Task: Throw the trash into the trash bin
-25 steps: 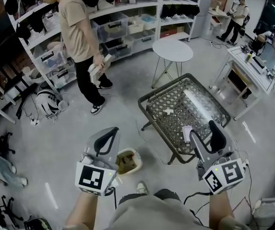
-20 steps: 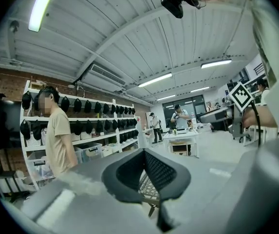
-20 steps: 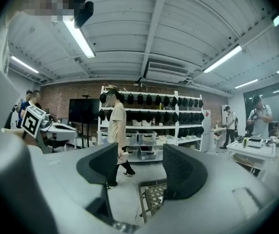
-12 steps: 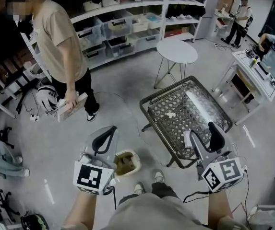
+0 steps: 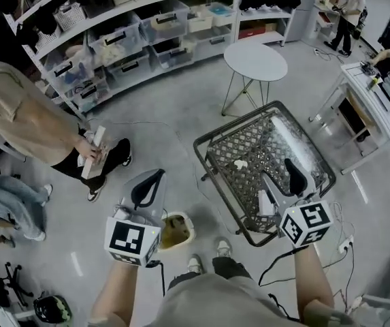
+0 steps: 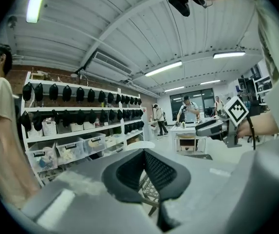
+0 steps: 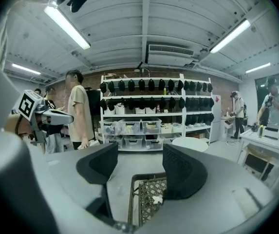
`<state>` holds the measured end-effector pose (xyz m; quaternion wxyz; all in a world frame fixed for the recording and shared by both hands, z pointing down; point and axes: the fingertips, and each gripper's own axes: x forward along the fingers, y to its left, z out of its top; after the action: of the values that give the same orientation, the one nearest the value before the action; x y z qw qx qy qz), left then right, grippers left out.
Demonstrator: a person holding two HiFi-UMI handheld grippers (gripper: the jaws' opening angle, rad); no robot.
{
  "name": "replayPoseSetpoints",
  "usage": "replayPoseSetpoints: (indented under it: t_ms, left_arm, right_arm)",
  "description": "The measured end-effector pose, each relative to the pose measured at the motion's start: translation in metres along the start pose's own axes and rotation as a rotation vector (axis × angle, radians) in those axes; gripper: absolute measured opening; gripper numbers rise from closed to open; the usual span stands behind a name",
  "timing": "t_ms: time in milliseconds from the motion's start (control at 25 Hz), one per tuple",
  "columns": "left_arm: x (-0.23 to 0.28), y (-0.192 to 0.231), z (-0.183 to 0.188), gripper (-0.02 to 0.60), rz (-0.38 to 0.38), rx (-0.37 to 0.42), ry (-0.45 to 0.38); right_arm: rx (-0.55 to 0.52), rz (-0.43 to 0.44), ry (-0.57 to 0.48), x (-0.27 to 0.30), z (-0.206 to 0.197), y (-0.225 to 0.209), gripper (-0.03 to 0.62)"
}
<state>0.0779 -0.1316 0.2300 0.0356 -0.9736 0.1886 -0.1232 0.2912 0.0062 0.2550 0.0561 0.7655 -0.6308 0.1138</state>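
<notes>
Head view: the person's forearms reach forward, one gripper in each hand. The left gripper hovers over the floor just beside the bin, which stands on the floor near the person's feet. The left gripper view shows its jaws clenched together with nothing in them. The right gripper hangs over the near edge of the table. The right gripper view shows its jaws released, wide apart and empty. The trash, a small white scrap, lies on the lattice top beyond that gripper. Farther off stand a round table, a person at the left, and shelves along the wall.
</notes>
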Motion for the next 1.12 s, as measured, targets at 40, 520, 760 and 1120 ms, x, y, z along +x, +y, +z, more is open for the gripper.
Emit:
replayPoseSetpoints:
  t_ms: [40,520,760,1120]
  left_arm:
    - [0.013,-0.003,-0.004,0.003,-0.019,-0.012,0.015]
    - [0.145,-0.026,-0.097,0.002,-0.062,-0.07,0.212]
    - [0.181,-0.011,-0.151,0.002,-0.012,-0.188,0.287]
    - [0.198,-0.014,-0.216,0.002,0.025,-0.252,0.393]
  right_arm:
    - [0.041,0.011,0.004,0.013,-0.008,-0.011,0.29]
    - [0.069,0.076,0.272,0.15,-0.148,-0.084,0.29]
    - [0.079,0.103,0.426,0.209,-0.238,-0.092,0.288]
    - [0.062,0.129,0.668,0.234,-0.353,-0.103,0.275]
